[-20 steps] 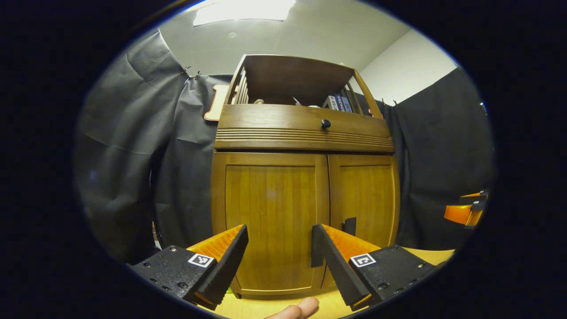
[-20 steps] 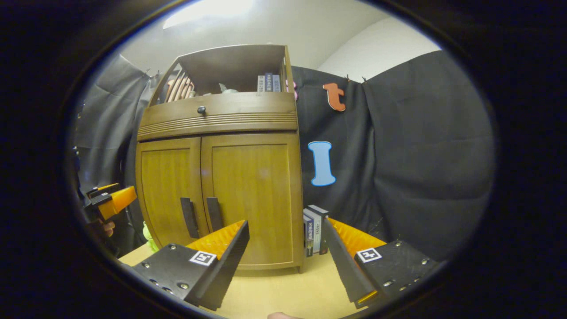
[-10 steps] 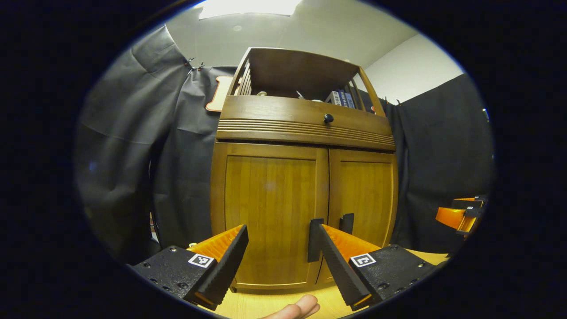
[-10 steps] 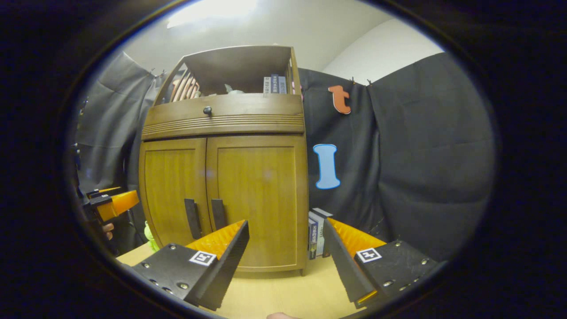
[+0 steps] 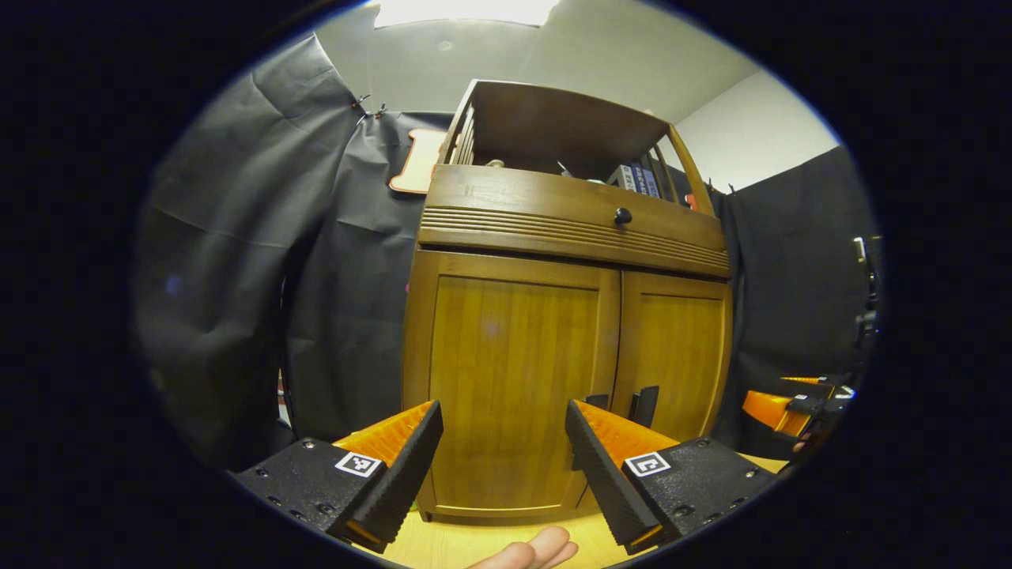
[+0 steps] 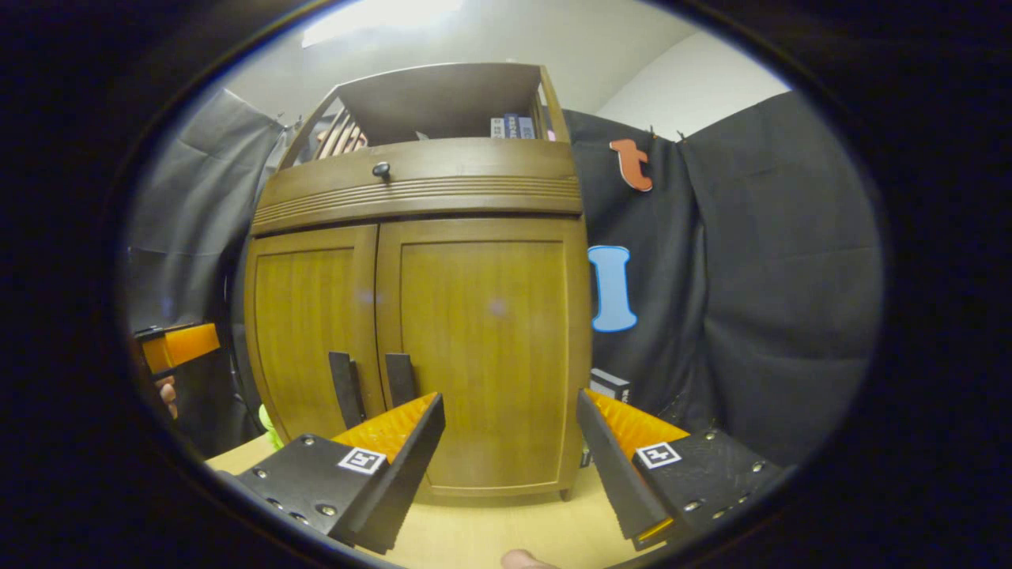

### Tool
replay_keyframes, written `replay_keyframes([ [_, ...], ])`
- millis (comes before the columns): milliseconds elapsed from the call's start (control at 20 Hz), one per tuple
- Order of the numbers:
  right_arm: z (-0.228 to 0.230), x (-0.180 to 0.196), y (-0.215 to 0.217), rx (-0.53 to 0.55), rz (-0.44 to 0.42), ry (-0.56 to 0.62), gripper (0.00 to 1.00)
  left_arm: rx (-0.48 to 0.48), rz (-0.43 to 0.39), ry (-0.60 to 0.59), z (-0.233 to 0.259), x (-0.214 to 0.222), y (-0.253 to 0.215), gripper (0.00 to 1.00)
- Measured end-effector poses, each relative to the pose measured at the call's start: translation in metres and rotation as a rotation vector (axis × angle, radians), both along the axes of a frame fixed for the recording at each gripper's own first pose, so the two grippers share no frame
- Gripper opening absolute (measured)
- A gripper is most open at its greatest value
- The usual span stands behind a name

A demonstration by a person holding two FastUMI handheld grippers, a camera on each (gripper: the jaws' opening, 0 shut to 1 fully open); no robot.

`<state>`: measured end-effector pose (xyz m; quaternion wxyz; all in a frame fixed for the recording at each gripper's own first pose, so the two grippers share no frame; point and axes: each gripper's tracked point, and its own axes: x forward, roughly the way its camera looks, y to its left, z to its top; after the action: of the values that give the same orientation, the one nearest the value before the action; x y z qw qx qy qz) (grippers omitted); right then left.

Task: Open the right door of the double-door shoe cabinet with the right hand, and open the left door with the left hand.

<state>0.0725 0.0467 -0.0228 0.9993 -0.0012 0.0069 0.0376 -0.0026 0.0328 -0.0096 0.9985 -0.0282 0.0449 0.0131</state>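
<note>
Black cloth is hanging behind and to both sides of a wooden double-door shoe cabinet [image 5: 565, 332], which is standing on a light wooden counter [image 6: 490, 533].

Left gripper view: the left claw [image 5: 504, 442] is sitting with its fingers well apart and gripping nothing. The left door [image 5: 514, 387] is lying directly ahead of it, between the fingers, and is closed. The right door [image 5: 680, 356] is standing ahead and to the right, also closed. Two dark vertical handles are flanking the centre seam; the right door handle [image 5: 644, 405] is showing just above the right finger, and the left door handle [image 5: 597, 401] is partly hidden behind that finger. A drawer front with a black knob [image 5: 623, 215] is sitting above the doors, and books [image 5: 636, 175] are standing on the open shelf on top. A fingertip [image 5: 534, 549] is showing at the bottom edge. The right claw is appearing at the far right.

Right gripper view: the right claw [image 6: 510, 442] is also standing with fingers well apart and empty. The right door is lying straight ahead, between the fingers; its handle is standing just above the left finger, apart from it. A small dark box [image 6: 609, 384] is sitting beside the cabinet, just above the right finger. The left claw is showing at the far left.
</note>
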Motion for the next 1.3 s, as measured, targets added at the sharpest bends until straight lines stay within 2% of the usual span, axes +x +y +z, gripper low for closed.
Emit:
replay_keyframes([
  [100,-0.003,0.019,0.023,0.026,0.042,0.020,0.99,-0.008,0.002,0.009,-0.002,0.001,0.006,0.96],
  [150,-0.005,0.027,0.036,0.031,0.067,0.031,0.99,-0.010,0.003,0.007,-0.001,0.002,0.009,0.93],
  [200,-0.007,0.034,0.047,0.029,0.085,0.040,0.96,-0.014,0.010,0.005,0.000,0.002,0.013,0.93],
  [300,-0.010,0.048,0.071,0.008,0.119,0.047,0.99,-0.009,0.017,0.003,0.001,0.002,0.015,0.94],
  [350,-0.015,0.052,0.078,-0.001,0.120,0.058,0.96,-0.002,0.012,0.001,0.002,0.002,0.014,0.95],
  [400,-0.022,0.057,0.082,-0.005,0.110,0.068,0.96,0.005,0.009,-0.001,0.002,0.002,0.013,0.92],
  [450,-0.028,0.062,0.092,-0.012,0.113,0.078,0.95,0.017,0.012,-0.008,0.004,0.002,0.013,0.95],
  [500,-0.032,0.070,0.102,-0.023,0.131,0.081,0.99,0.031,0.015,-0.017,0.006,0.001,0.013,0.92],
  [600,-0.042,0.082,0.116,-0.046,0.137,0.091,0.96,0.046,0.008,-0.024,0.007,0.002,0.011,0.92],
  [700,-0.051,0.094,0.121,-0.061,0.133,0.111,0.99,0.041,-0.001,-0.022,0.006,0.003,0.009,0.92],
  [750,-0.056,0.101,0.122,-0.054,0.134,0.123,0.94,0.042,0.002,-0.021,0.006,0.003,0.011,0.92],
  [850,-0.068,0.114,0.136,-0.017,0.183,0.144,0.52,0.042,0.014,-0.020,0.005,0.004,0.013,0.92],
  [900,-0.062,0.100,0.133,-0.023,0.198,0.135,0.31,0.040,0.020,-0.017,0.004,0.005,0.015,0.92],
  [1000,-0.065,0.103,0.132,-0.031,0.216,0.132,0.30,0.039,0.021,-0.008,0.000,0.007,0.013,0.92],
  [1050,-0.063,0.098,0.131,-0.028,0.223,0.143,0.21,0.038,0.018,-0.003,-0.001,0.007,0.012,0.92],
  [1300,-0.060,0.079,0.124,-0.031,0.274,0.152,0.22,0.043,0.016,0.007,-0.006,0.009,0.007,0.92],
])
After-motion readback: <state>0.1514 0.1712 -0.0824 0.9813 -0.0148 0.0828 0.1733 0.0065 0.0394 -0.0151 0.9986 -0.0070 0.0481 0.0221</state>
